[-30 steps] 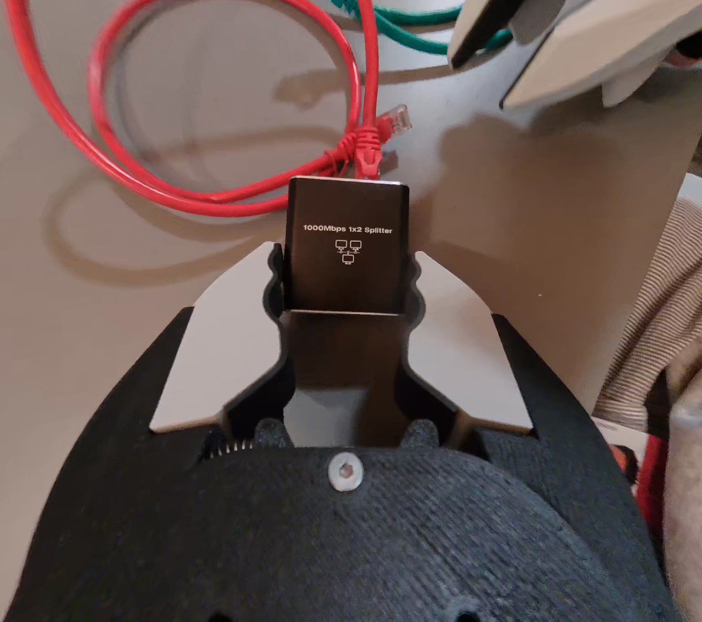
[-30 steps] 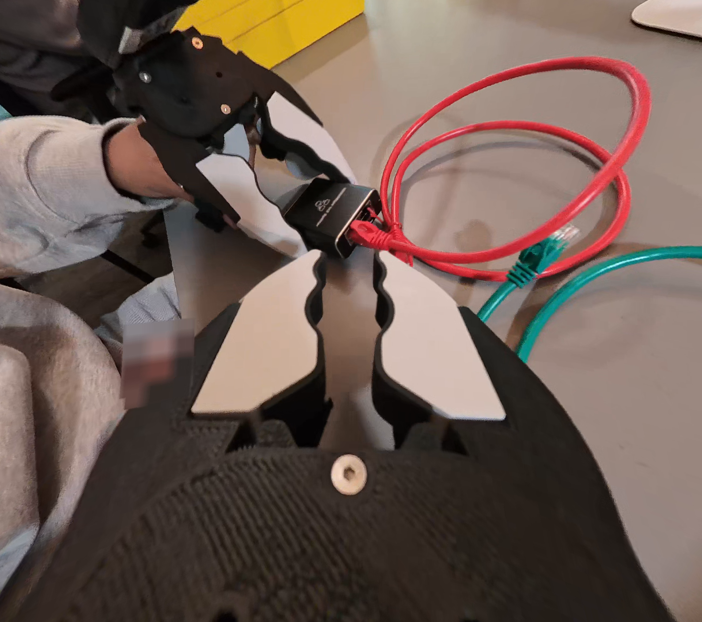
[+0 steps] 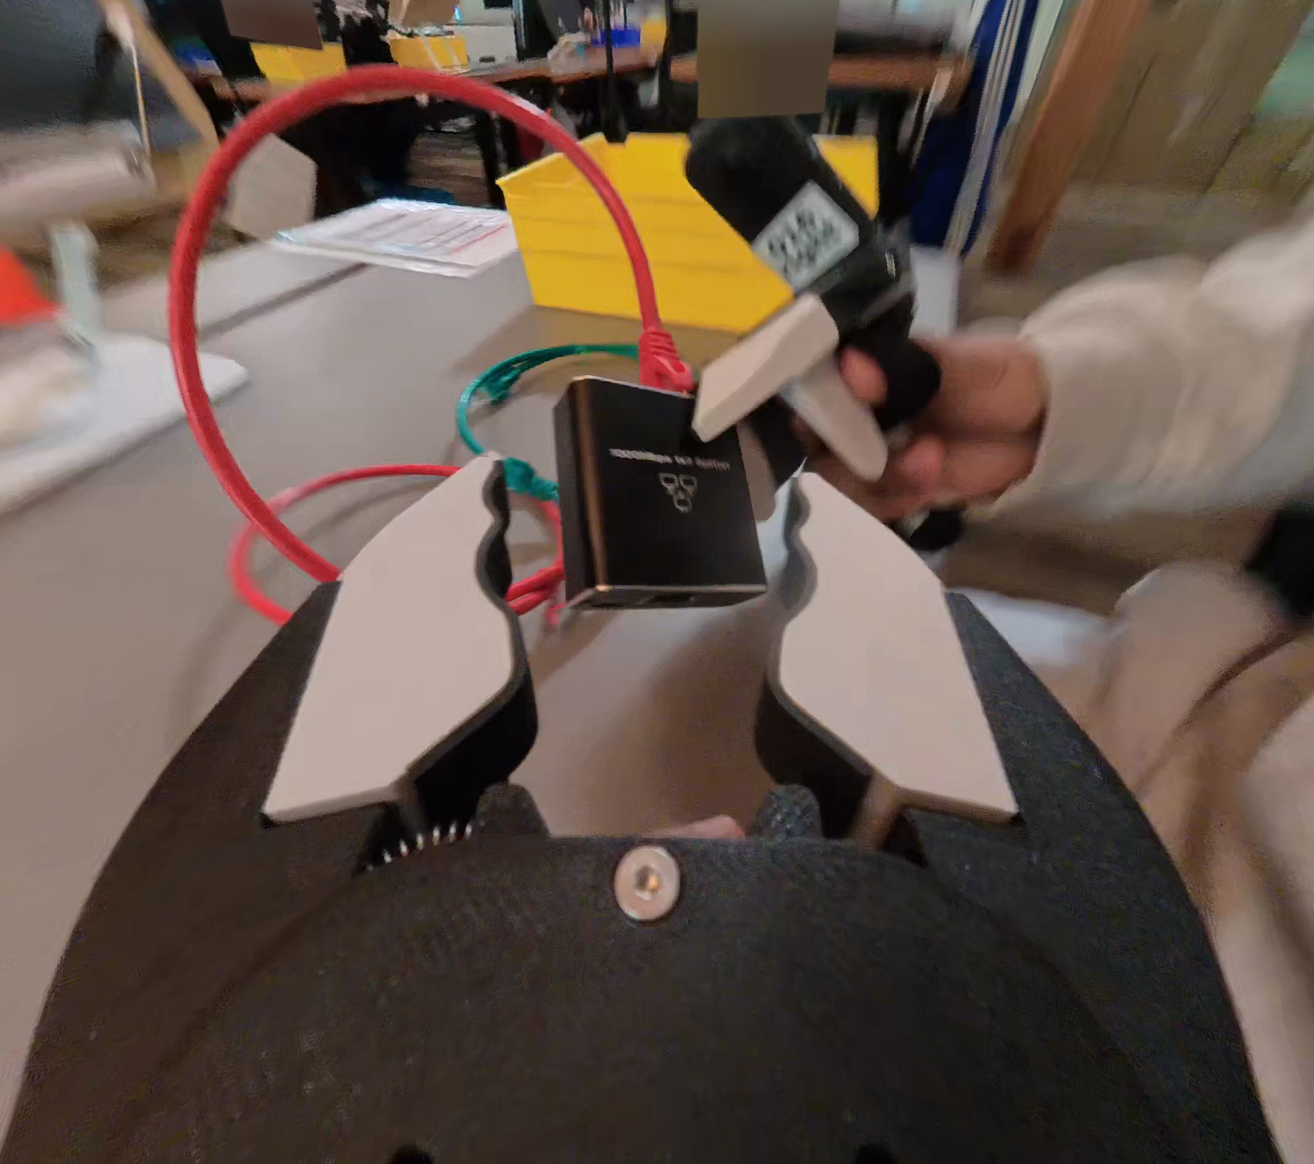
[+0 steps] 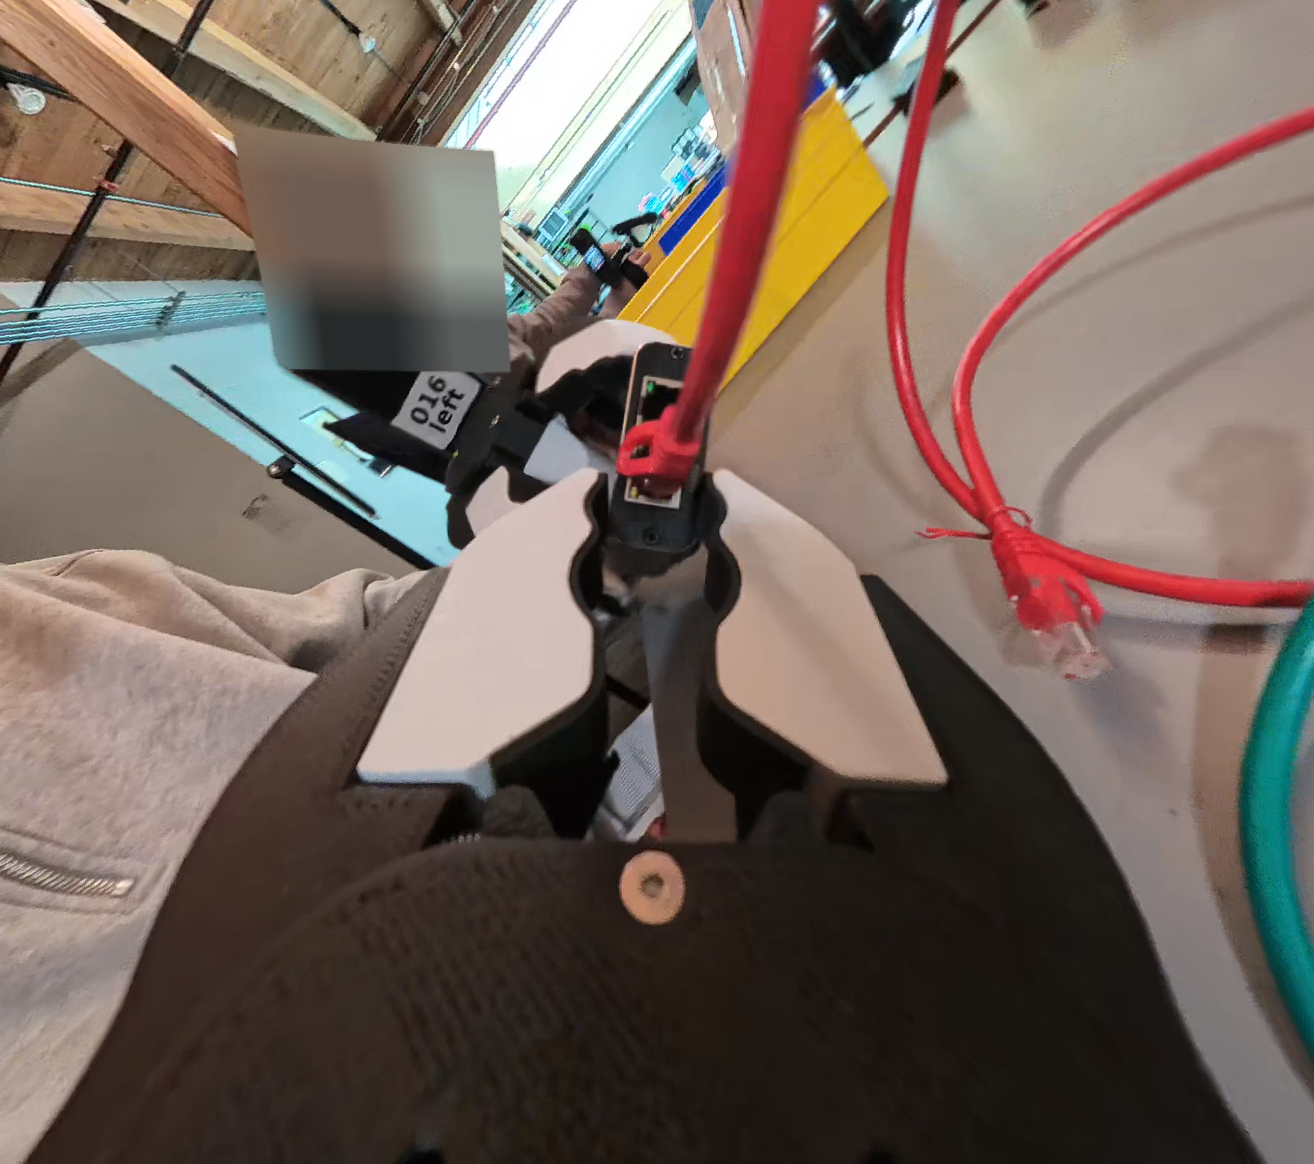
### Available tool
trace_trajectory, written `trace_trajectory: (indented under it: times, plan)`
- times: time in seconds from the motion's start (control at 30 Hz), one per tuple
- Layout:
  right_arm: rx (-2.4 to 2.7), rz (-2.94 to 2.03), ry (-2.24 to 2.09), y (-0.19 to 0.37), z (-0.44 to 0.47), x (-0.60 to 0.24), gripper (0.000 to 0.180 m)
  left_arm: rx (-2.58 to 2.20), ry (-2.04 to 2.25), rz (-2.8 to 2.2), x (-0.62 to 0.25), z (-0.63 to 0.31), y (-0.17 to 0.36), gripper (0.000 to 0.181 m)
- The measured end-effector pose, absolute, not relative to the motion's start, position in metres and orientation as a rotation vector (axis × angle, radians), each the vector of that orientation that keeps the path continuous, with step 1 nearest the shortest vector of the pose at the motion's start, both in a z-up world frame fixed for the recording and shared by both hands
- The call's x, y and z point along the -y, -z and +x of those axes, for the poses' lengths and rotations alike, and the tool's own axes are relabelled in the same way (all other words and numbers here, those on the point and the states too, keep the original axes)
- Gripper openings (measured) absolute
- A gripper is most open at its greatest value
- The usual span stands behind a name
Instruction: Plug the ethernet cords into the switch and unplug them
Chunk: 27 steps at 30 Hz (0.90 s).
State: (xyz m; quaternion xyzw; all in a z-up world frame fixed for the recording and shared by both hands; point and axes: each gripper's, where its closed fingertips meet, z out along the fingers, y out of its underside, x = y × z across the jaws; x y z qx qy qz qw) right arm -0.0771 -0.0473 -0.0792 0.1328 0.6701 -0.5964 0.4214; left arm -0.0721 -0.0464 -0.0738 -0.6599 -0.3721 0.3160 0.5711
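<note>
**Now in mid-air: switch held up with one red cord seated**

Right now I hold the black switch [image 4: 643, 536] off the table [image 4: 1152, 305] in the right gripper [image 4: 654, 490]. Its two fingers are pressed onto the lower end of the box's port face, just below the plugged-in red connector [image 4: 658, 454]. I judge the grip sits low so that both ports stay reachable and the red cord [image 4: 746, 134] can rise clear of the fingers.

The left gripper [image 3: 647, 483] is spread wide and holds nothing. Its tips stand either side of the switch's near end, and I can see a gap on each side. From the left wrist view that near end shows an open socket facing me, so the box seems turned to present it.

The red cord's other plug [image 4: 1045, 597] lies loose on the table, bound to its own loop. A green cord [image 3: 498, 390] curls beside it, its plug also free. A yellow bin [image 3: 640, 255] stands farther back.

One connection looks made; the green cord is not yet in.
</note>
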Motion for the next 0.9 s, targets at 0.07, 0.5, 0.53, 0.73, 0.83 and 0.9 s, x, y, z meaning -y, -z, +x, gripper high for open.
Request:
trace_trajectory:
  times: [0.07, 0.5, 0.53, 0.73, 0.83, 0.9]
  plan:
    - [-1.660, 0.338, 1.556, 0.073, -0.083, 0.045, 0.025, 0.988, -0.430, -1.259, 0.047, -0.077, 0.064, 0.085]
    - [-1.669, 0.254, 1.821, 0.066, -0.071, 0.050, 0.024, 0.899, 0.293, -0.590, 0.044, -0.070, 0.064, 0.031]
    - [-1.670, 0.253, 1.825, 0.067, -0.069, 0.052, 0.025, 0.897, 0.272, -0.603, 0.046, -0.069, 0.063, 0.030]
    - [-1.726, 0.196, 1.790, 0.070, -0.064, 0.054, 0.026, 0.911, 0.167, -0.731, 0.054, -0.068, 0.064, 0.025]
    - [-1.934, 0.082, 1.817, 0.078, -0.071, 0.053, 0.033, 0.906, 0.115, -0.617, 0.087, -0.067, 0.052, 0.026]
    - [-2.160, -0.012, 1.861, 0.088, -0.089, 0.049, 0.039, 0.943, 0.063, -0.617, 0.111, -0.065, 0.055, 0.025]
